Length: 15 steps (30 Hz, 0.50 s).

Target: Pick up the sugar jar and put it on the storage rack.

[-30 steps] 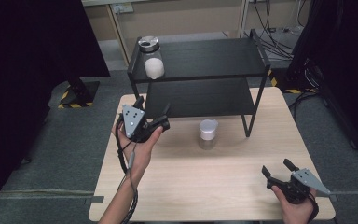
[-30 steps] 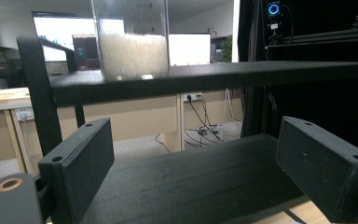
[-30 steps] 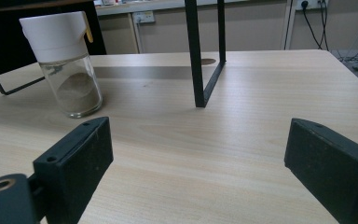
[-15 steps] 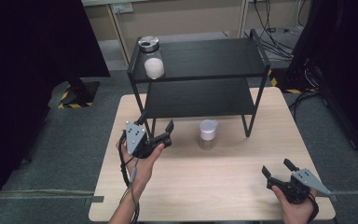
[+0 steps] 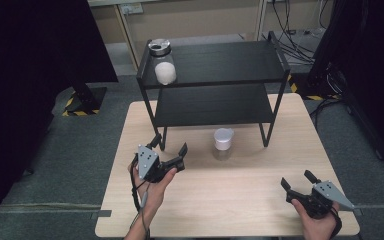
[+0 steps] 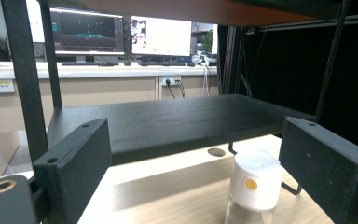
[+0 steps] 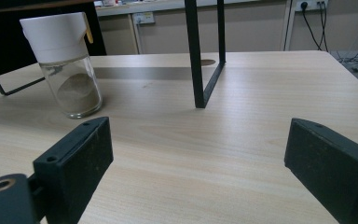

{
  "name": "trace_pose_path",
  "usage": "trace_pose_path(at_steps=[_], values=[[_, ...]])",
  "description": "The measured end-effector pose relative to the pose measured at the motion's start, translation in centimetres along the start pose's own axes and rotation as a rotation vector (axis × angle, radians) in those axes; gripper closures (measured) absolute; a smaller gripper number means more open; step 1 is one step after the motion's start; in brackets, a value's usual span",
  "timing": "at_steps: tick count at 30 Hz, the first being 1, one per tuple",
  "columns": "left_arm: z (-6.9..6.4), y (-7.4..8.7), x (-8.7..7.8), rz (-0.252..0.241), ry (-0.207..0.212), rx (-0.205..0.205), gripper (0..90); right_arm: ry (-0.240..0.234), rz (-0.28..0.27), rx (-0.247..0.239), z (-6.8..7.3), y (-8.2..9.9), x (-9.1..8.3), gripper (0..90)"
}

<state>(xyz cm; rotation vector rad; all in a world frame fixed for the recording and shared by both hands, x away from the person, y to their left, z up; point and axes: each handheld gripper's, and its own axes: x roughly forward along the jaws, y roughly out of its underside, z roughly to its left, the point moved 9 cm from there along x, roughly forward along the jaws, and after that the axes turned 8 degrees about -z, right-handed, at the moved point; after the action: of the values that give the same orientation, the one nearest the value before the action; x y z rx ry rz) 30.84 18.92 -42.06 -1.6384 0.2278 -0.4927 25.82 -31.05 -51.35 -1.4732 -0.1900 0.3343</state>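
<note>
A small glass jar with a white lid (image 5: 223, 143) stands on the wooden table (image 5: 240, 200), just in front of the black two-tier shelf rack (image 5: 215, 102). It holds brownish powder in the right gripper view (image 7: 67, 70). In the left gripper view the jar (image 6: 254, 191) sits a short way ahead, to the right of centre. My left gripper (image 5: 170, 144) hovers left of the jar with its jaws open and empty. My right gripper (image 5: 296, 179) is open and empty near the table's front right corner. A second jar with a metal lid (image 5: 163, 62) and white powder stands on the top shelf's left end.
The rack's thin black legs (image 7: 195, 56) stand on the table beside the white-lidded jar. Its lower shelf (image 6: 168, 123) is bare. Grey floor surrounds the table, with cables at the back right (image 5: 290, 20) and a black stand base (image 5: 82, 97) at the left.
My left gripper has drawn back from the rack's left front leg toward the table's front edge. The right gripper and both jars have stayed put.
</note>
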Motion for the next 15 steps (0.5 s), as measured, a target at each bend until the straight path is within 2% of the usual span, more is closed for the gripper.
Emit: trace_pose_path(at_steps=[4,15], values=[[0.2,1.0,-0.5,0.007,0.003,-0.003,8.5,0.0,0.0,-0.001,0.0,0.0,0.0,8.0],[0.7,4.2,-1.5,0.068,-0.006,0.0,8.1,0.0,-0.001,-0.003,0.0,0.0,0.0,8.0]])
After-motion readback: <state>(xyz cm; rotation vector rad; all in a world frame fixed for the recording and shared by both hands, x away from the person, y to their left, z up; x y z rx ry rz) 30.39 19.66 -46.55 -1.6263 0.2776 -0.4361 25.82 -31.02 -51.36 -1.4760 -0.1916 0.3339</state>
